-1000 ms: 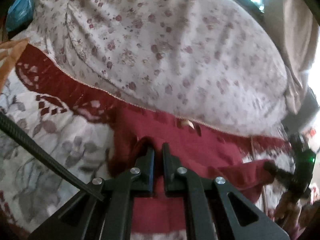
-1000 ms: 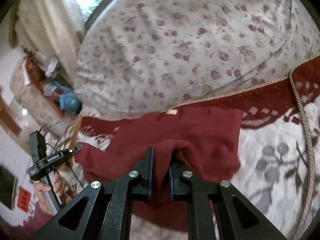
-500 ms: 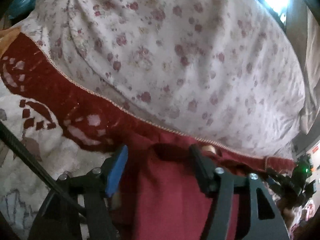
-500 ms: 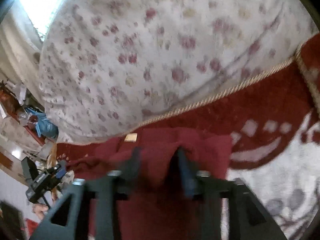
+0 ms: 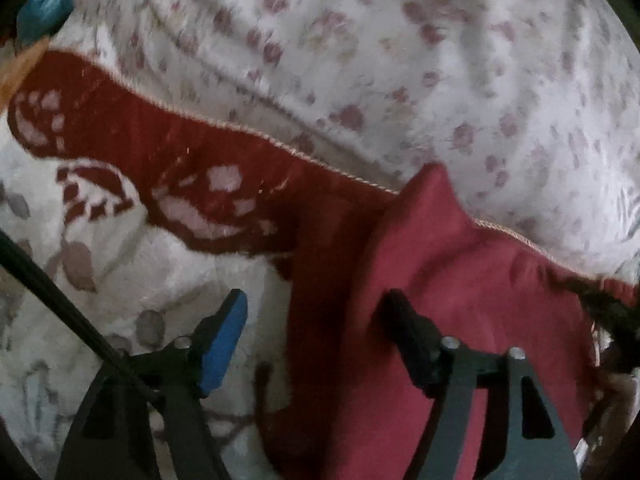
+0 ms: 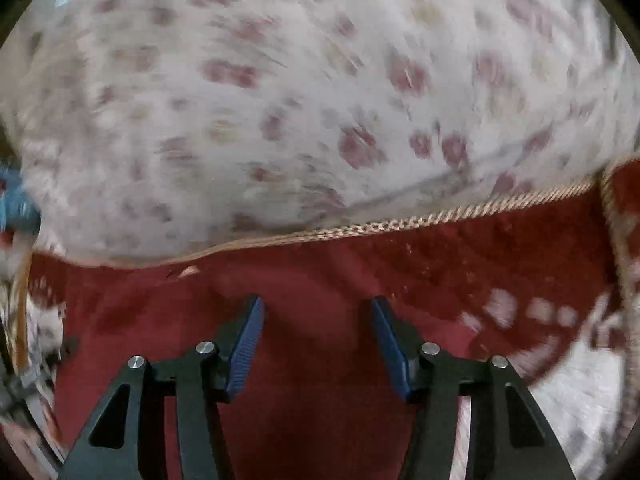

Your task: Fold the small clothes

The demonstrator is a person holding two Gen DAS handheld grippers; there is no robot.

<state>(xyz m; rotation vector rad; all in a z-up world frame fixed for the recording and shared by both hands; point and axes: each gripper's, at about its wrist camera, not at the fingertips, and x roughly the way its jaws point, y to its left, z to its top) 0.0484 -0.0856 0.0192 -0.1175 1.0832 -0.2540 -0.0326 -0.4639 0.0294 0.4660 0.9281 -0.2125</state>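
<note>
A dark red small garment (image 5: pixel 440 300) lies on the patterned blanket, its far edge against the floral quilt; one corner sticks up. My left gripper (image 5: pixel 316 312) is open over the garment's left edge, its right finger above the cloth, its left finger over the blanket. In the right wrist view the garment (image 6: pixel 316 360) lies flat beneath my right gripper (image 6: pixel 316 320), which is open and empty, blue pads facing each other. A small tan label (image 6: pixel 188 271) shows at the garment's far edge.
A bulky white quilt with red flowers (image 5: pixel 400 60) rises just behind the garment. The white and dark red blanket (image 5: pixel 120 240) with a corded trim (image 6: pixel 460 216) spreads underneath. A blue object (image 5: pixel 44 4) lies far left.
Both grippers were shut on pinched folds of the garment one second ago. Both have opened and let go, and the garment has been carried toward the quilt and laid down.
</note>
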